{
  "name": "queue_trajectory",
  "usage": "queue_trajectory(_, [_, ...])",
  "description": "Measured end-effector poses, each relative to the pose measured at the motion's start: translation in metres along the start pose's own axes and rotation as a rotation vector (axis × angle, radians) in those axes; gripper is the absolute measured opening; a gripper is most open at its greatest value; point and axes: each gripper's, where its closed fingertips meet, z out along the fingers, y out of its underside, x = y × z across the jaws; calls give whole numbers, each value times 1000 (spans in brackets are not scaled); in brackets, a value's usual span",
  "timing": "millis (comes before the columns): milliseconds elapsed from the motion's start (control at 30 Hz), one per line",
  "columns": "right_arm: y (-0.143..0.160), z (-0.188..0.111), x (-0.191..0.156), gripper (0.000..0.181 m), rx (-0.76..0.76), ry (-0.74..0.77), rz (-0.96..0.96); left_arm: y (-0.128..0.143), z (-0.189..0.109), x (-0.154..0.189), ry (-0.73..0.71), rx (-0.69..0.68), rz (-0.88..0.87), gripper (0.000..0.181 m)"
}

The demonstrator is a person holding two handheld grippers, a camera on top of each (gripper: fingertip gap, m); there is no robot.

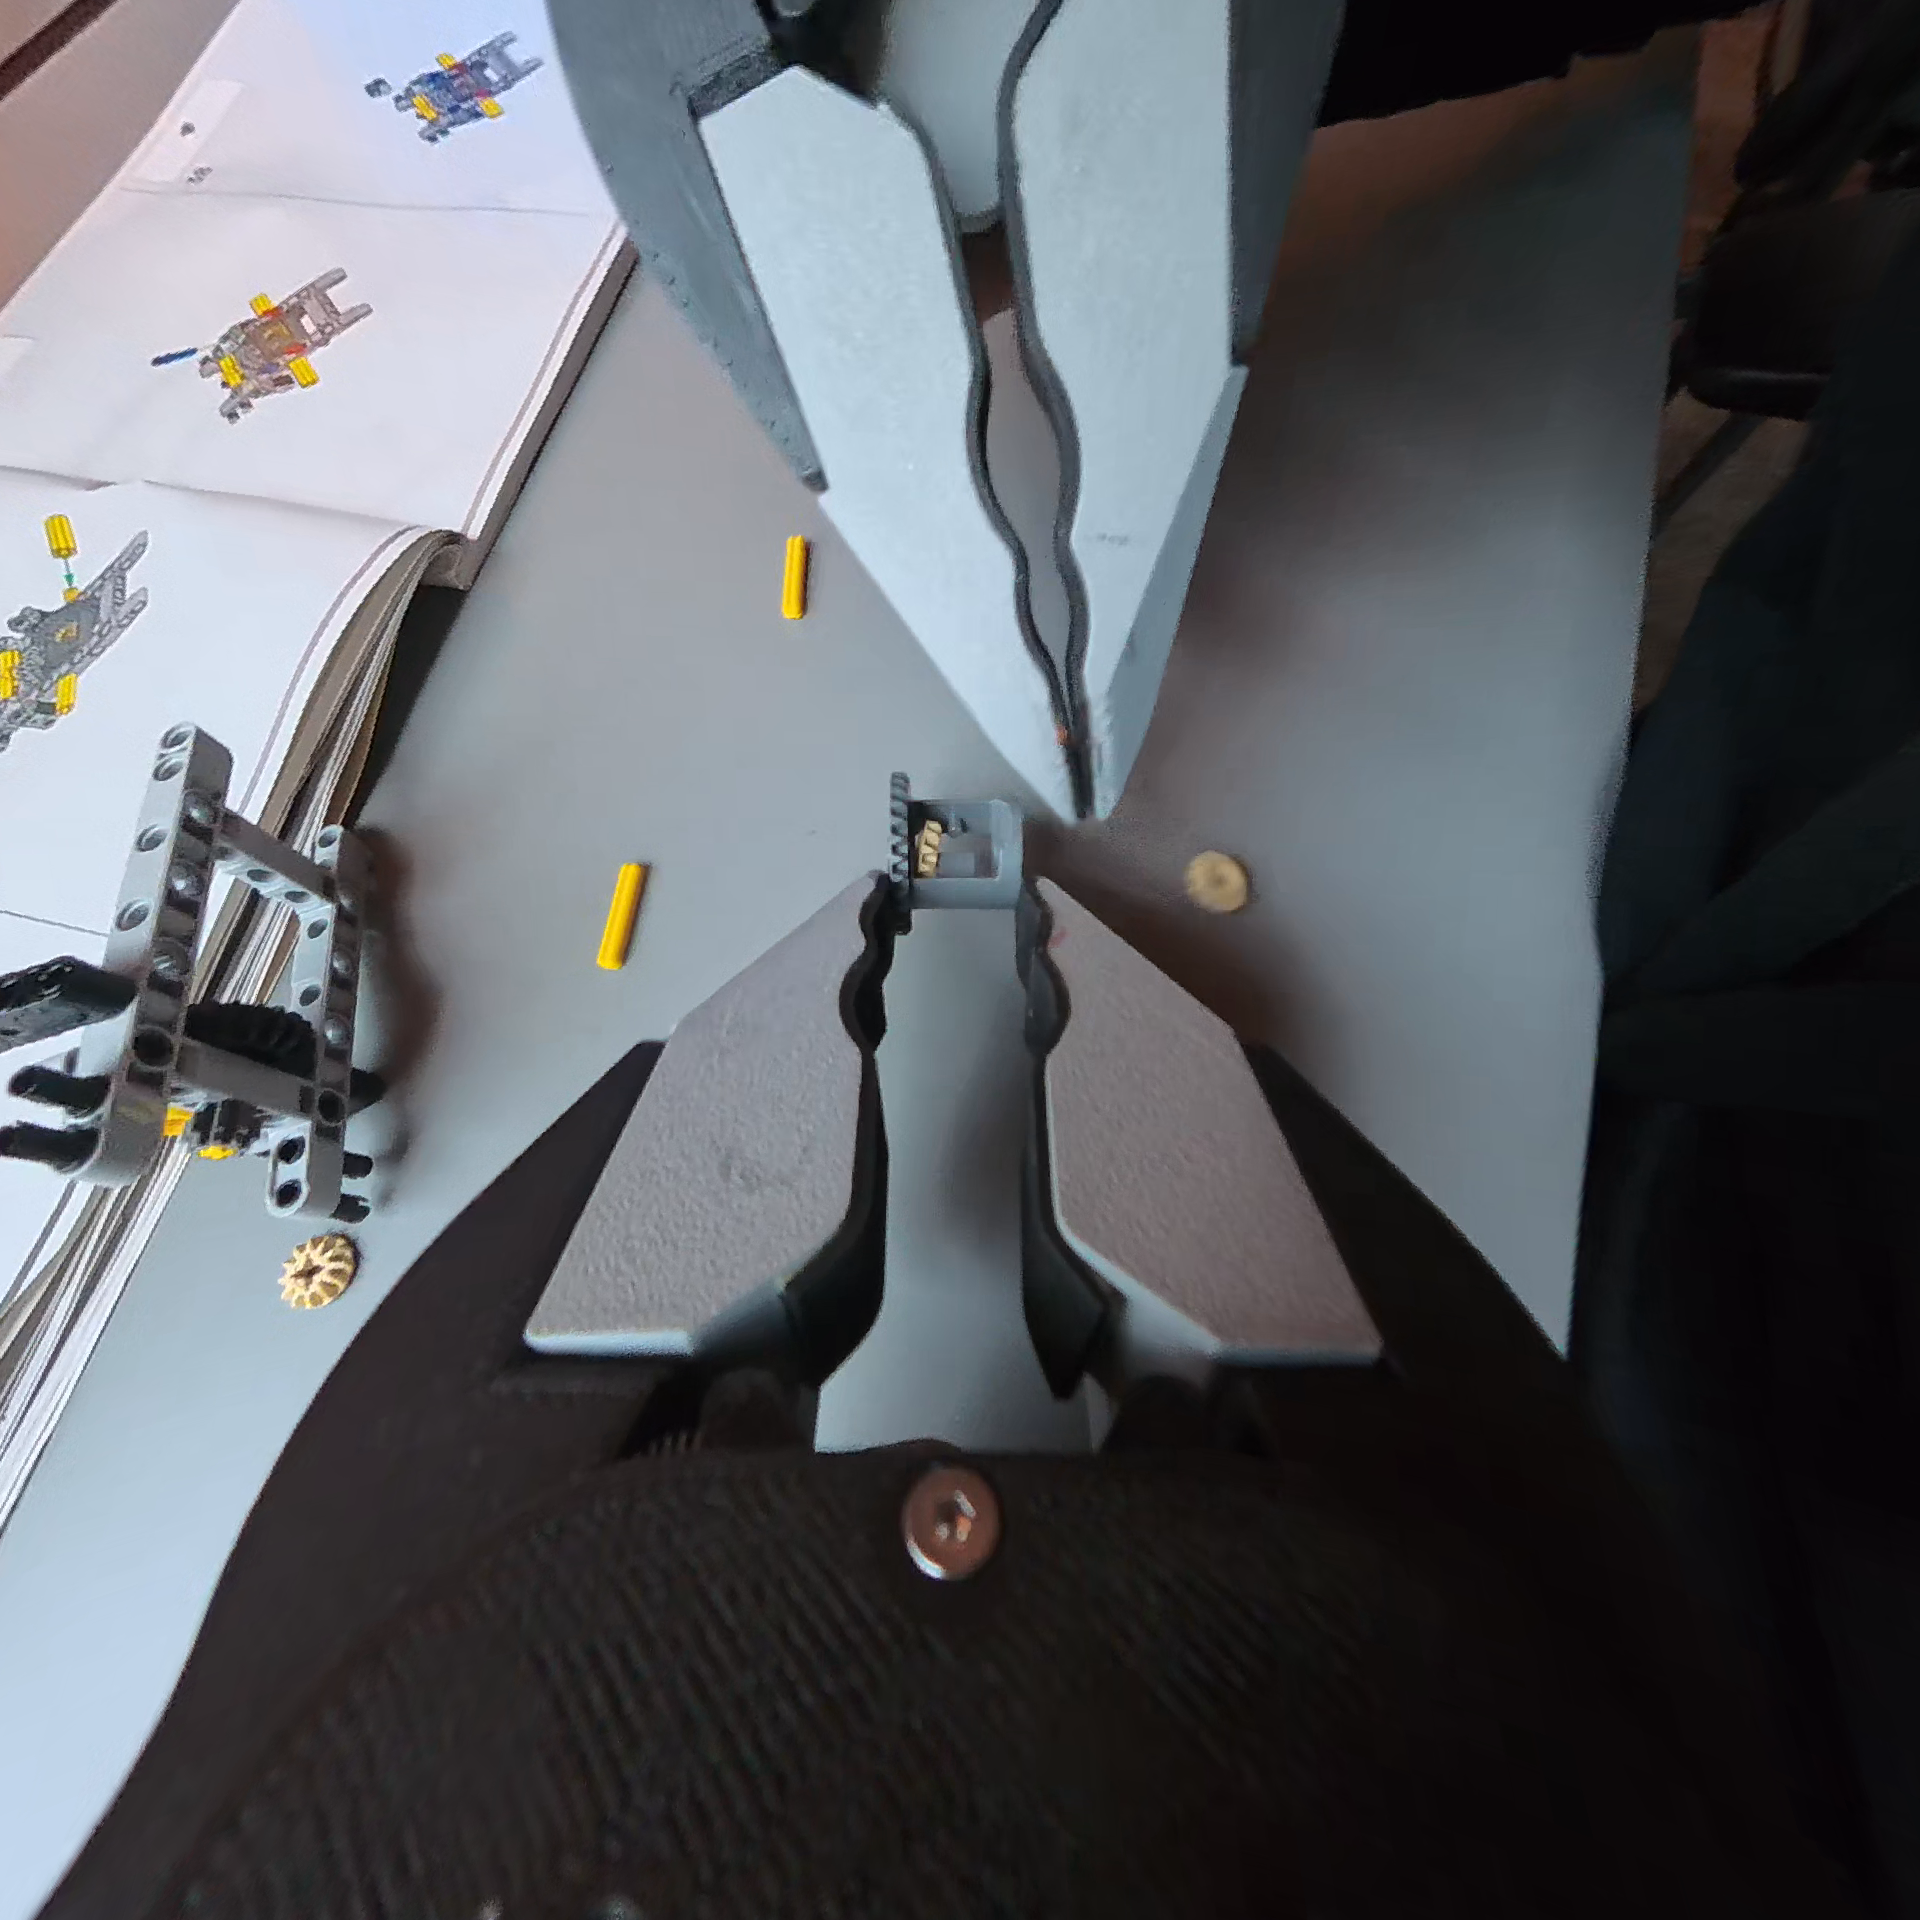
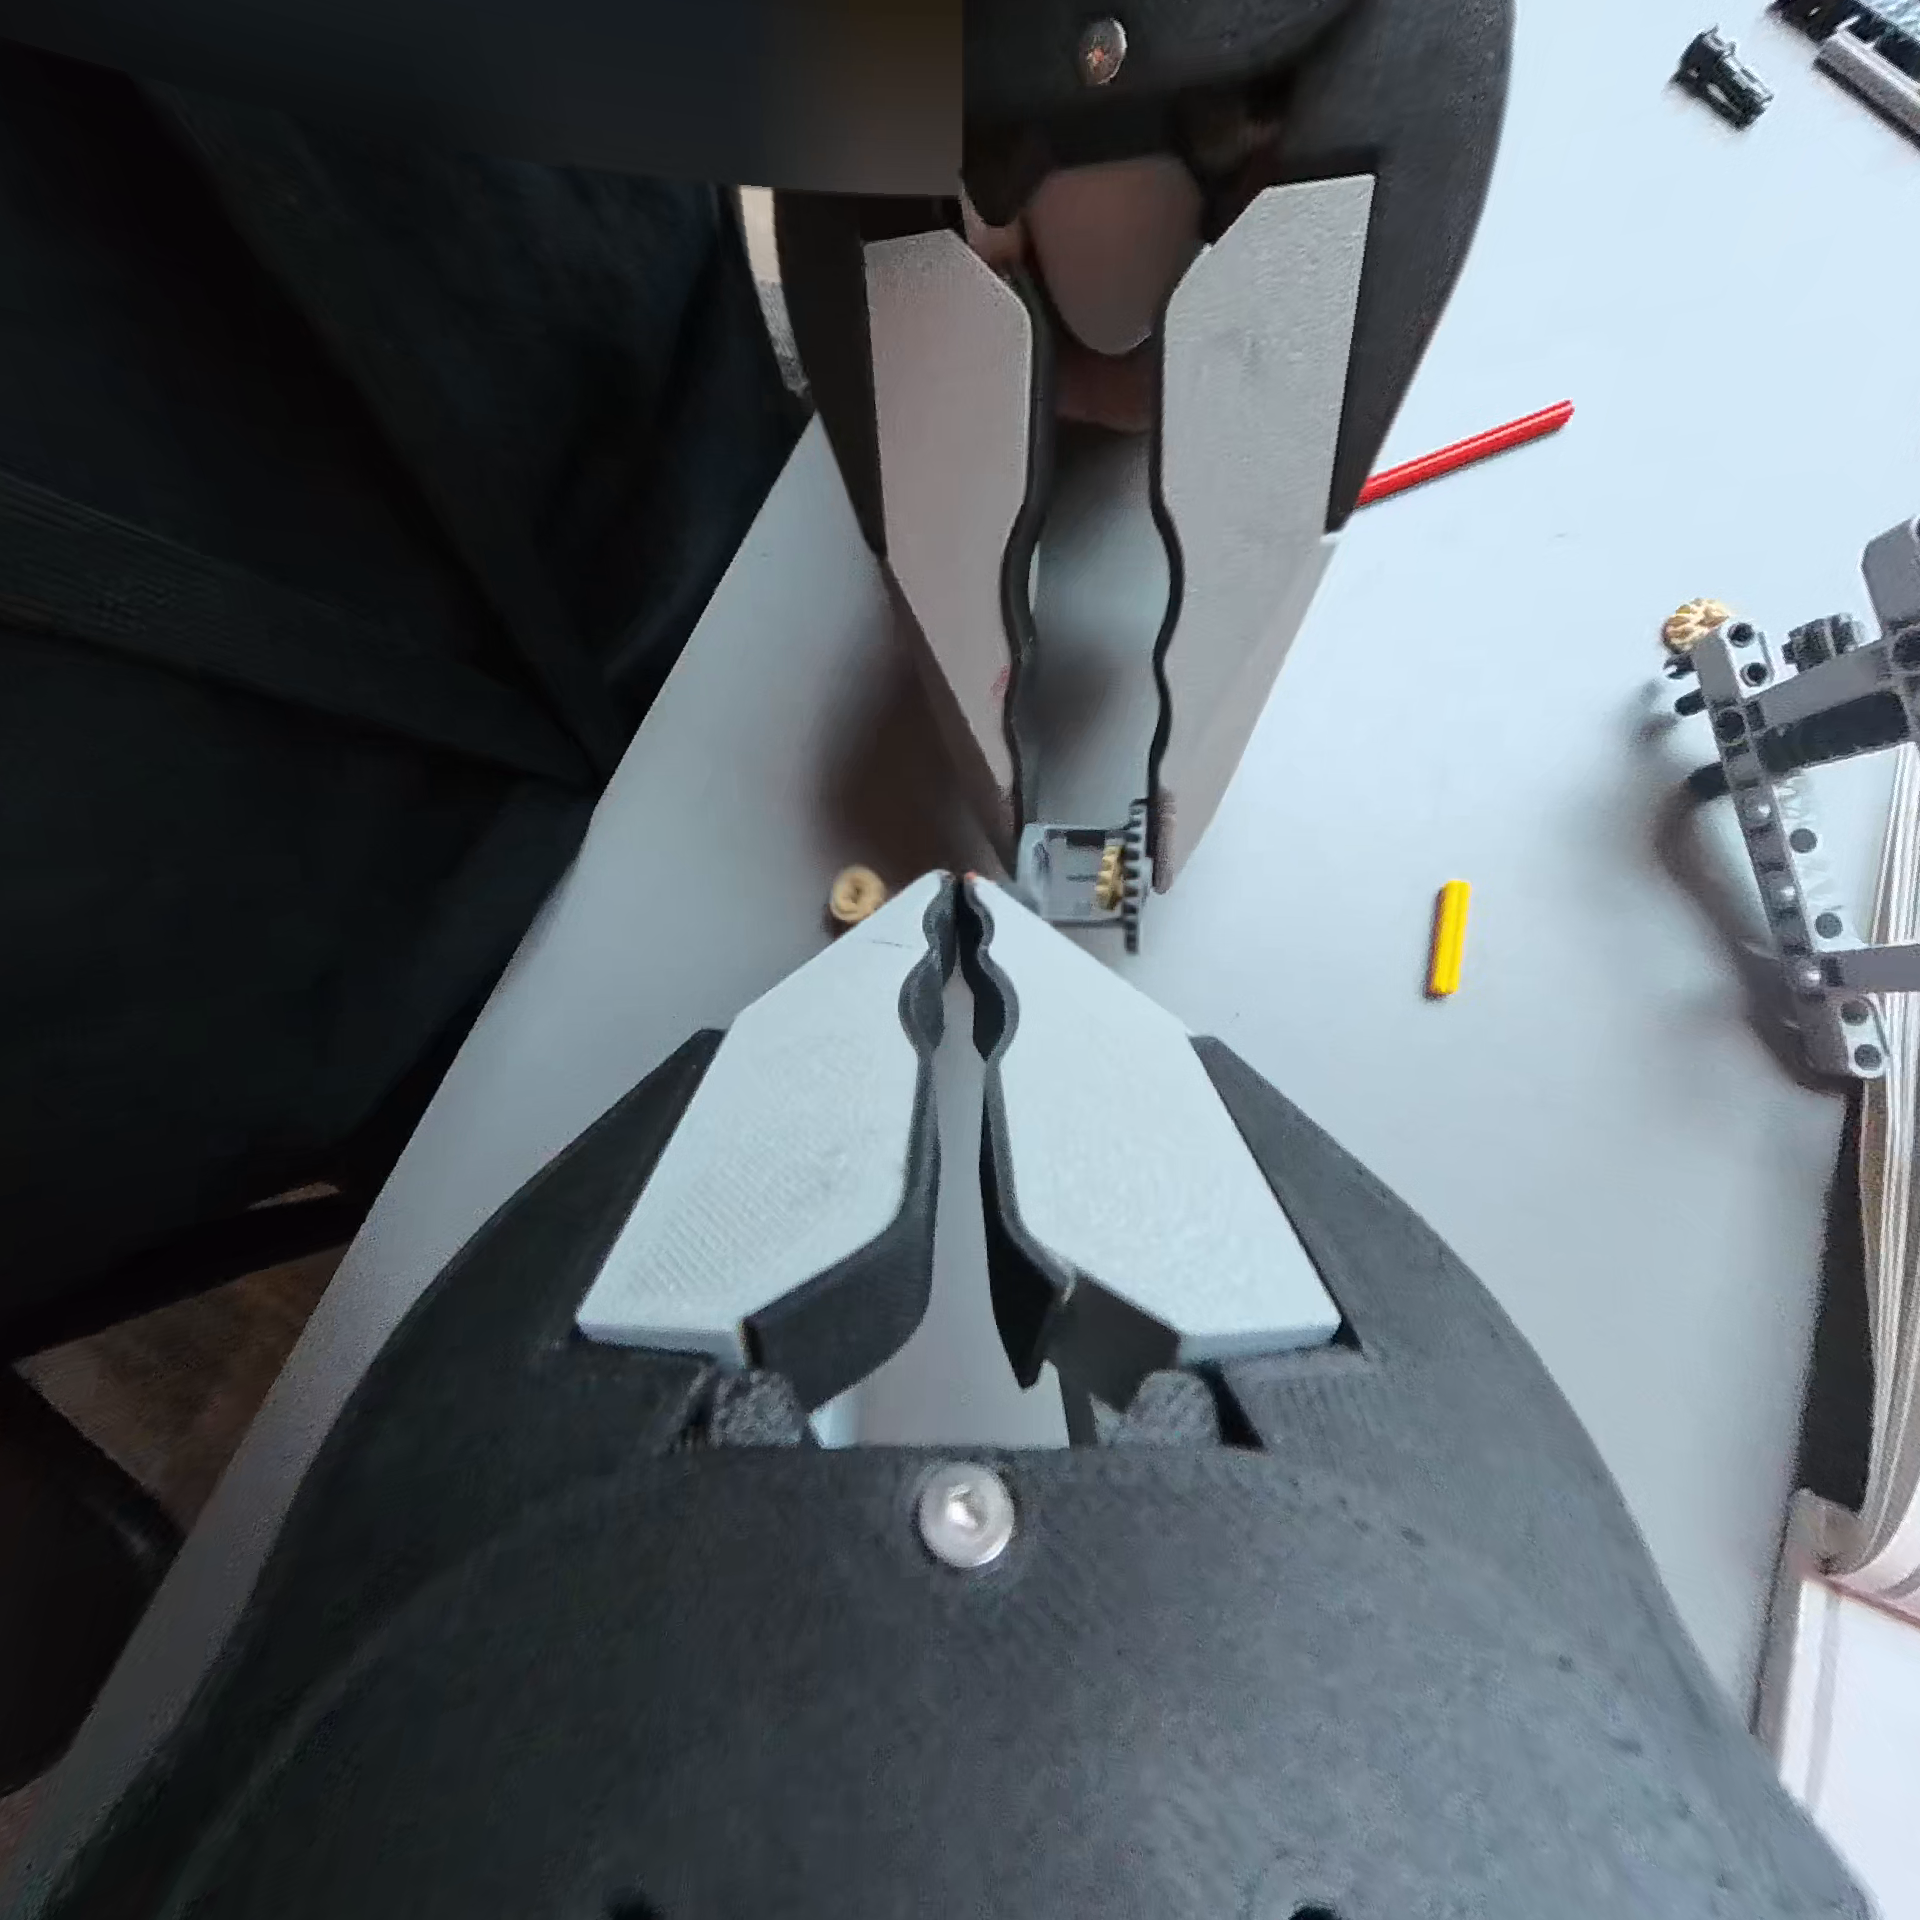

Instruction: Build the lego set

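Left wrist view shows the left gripper [image 1: 954,894] pinching the gear housing [image 1: 961,857], light, rigid, slippery plastic best held by its flat sides, while the right gripper [image 1: 1081,805], pressed together, noses beside it.

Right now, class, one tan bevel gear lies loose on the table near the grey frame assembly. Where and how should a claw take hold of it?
Grip the tan bevel gear across its toothed rim, coming straight down from above. It lies flat on the table, so only opposite edges offer purchase. Keep the claw's fingers clear of the grey frame assembly just beside it.
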Motion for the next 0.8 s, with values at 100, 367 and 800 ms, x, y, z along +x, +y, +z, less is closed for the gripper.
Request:
queue_trajectory(100, [2, -9, 6, 0, 33, 53, 28, 5, 0, -7, -33, -23, 29, 20])
queue_trajectory(367, [8, 0, -29, 16, 49, 168, -38, 5, -3, -7, -16, -13, 16, 20])
queue_trajectory(800, [10, 28, -34, 9, -91, 252, -172, 14, -2, 0, 49, -63, -16, 20])
